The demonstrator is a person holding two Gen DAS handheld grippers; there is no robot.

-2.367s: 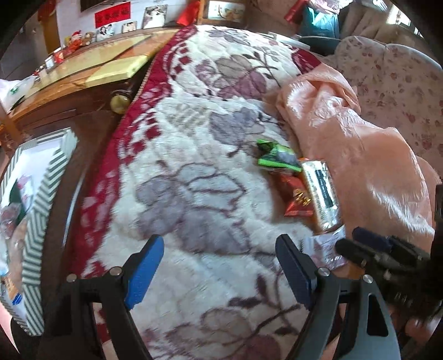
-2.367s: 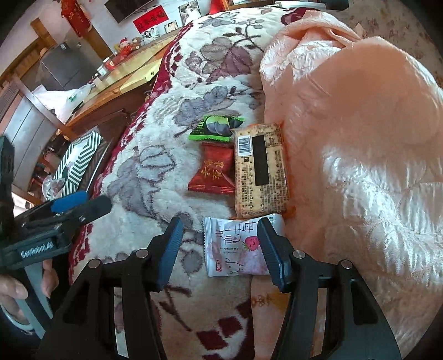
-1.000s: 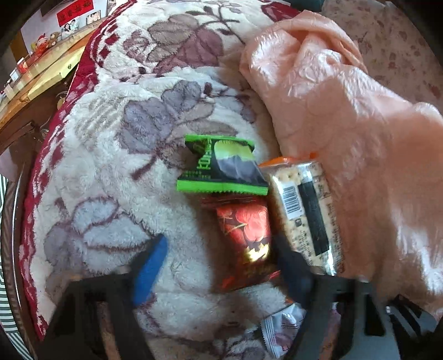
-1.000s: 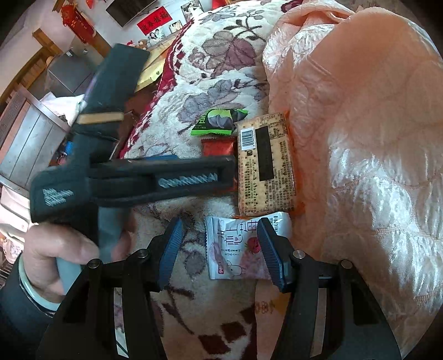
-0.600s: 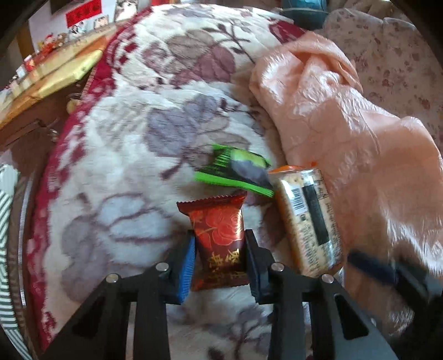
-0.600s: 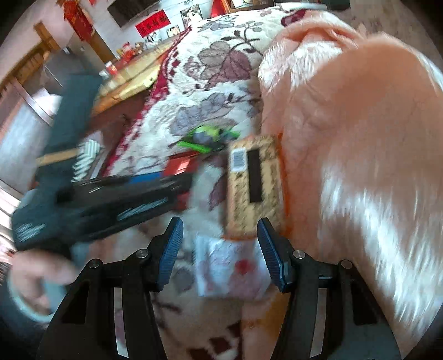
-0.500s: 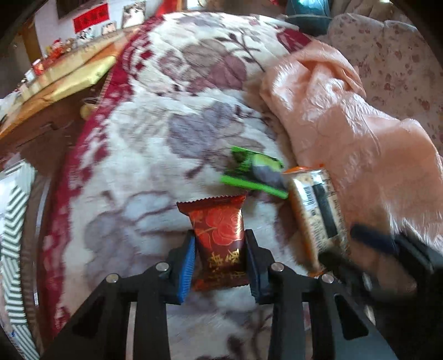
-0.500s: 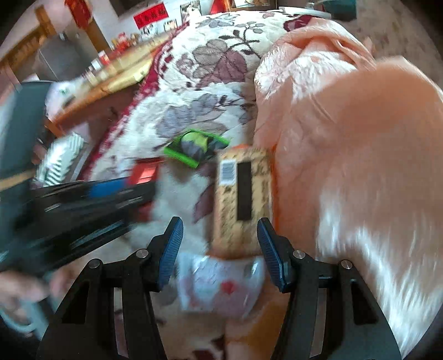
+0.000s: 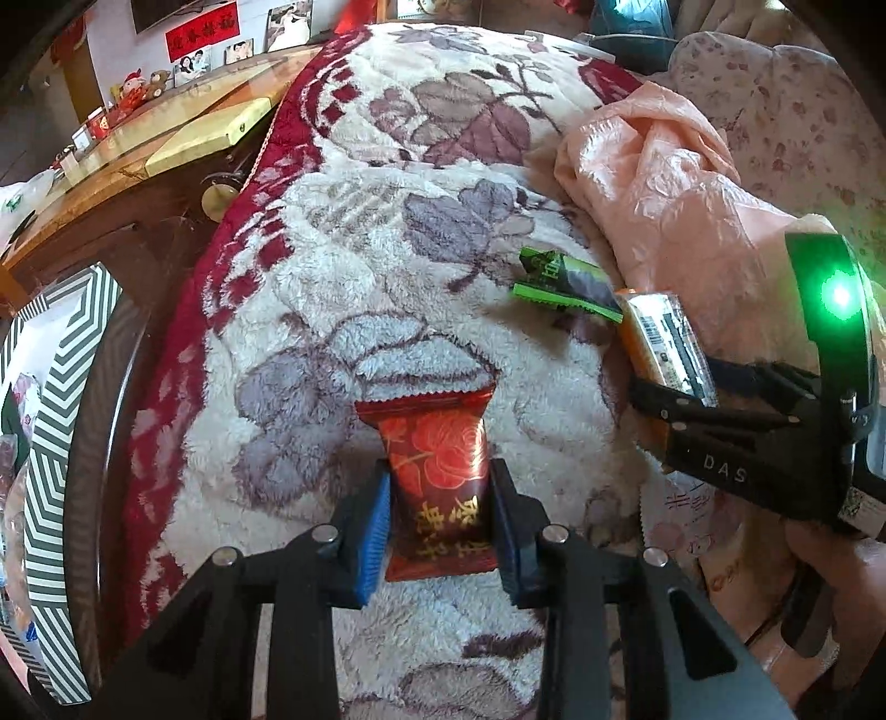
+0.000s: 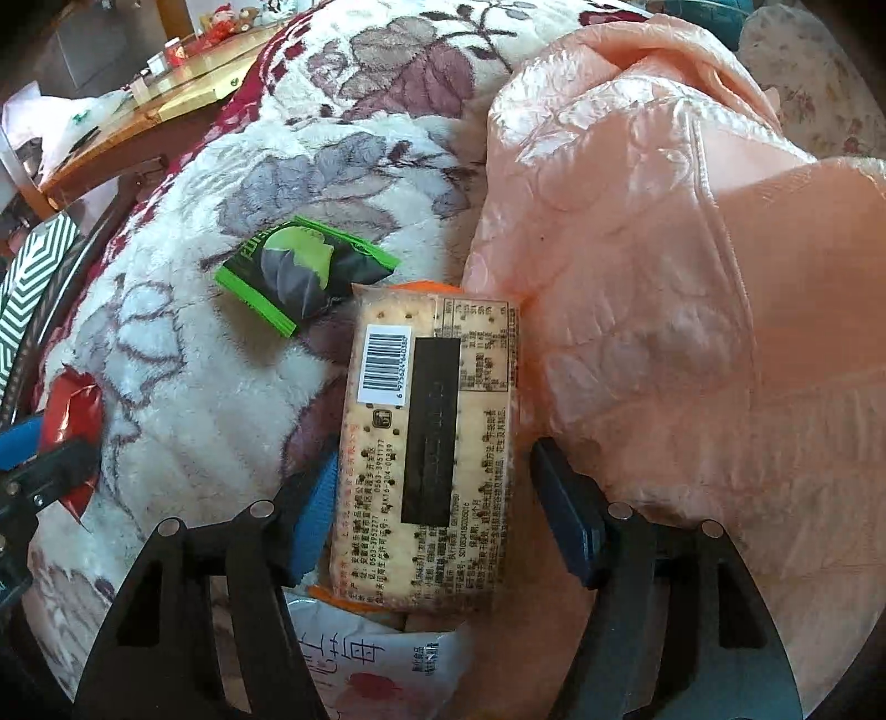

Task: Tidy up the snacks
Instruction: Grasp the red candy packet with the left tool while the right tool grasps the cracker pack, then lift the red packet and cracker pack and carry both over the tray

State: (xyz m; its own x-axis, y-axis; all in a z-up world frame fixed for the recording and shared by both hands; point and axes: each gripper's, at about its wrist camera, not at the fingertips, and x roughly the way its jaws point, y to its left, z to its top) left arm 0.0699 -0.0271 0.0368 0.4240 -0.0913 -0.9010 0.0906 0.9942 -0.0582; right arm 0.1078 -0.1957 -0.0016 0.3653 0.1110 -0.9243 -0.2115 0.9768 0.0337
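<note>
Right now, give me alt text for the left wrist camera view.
The left gripper is shut on a shiny red snack packet with gold lettering above a fluffy floral blanket. Beyond lie a green-edged dark snack packet and a clear-wrapped cracker pack, with the right gripper at the right edge.

You look over a bed covered by a plush floral blanket point(image 9: 387, 232) with a red border, a peach quilt point(image 10: 664, 221) bunched on its right. Sunlight falls across a wooden cabinet point(image 9: 138, 160) at the left; red banner point(image 9: 202, 30) and photos hang on the wall.
</note>
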